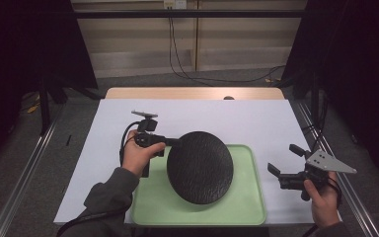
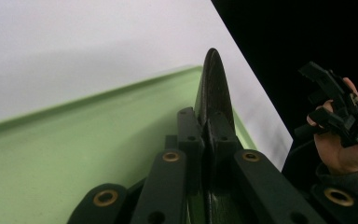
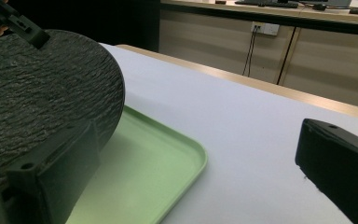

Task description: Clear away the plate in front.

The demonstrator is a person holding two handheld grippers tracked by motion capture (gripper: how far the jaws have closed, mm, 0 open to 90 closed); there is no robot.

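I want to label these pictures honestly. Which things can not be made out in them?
- Tray middle, high view: hidden under the black plate.
- Whether the plate's lower edge touches the tray: cannot tell in any view.
- Left gripper jaw tips, left gripper view: clamped on the plate's rim, which hides them.
- Right gripper jaws, right gripper view: cut off by the bottom and right edges.
- Small dark thing at the table's far edge, high view: too small.

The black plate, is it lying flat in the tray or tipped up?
Tipped up: left gripper clamps the black plate, its rim raised above the green tray.
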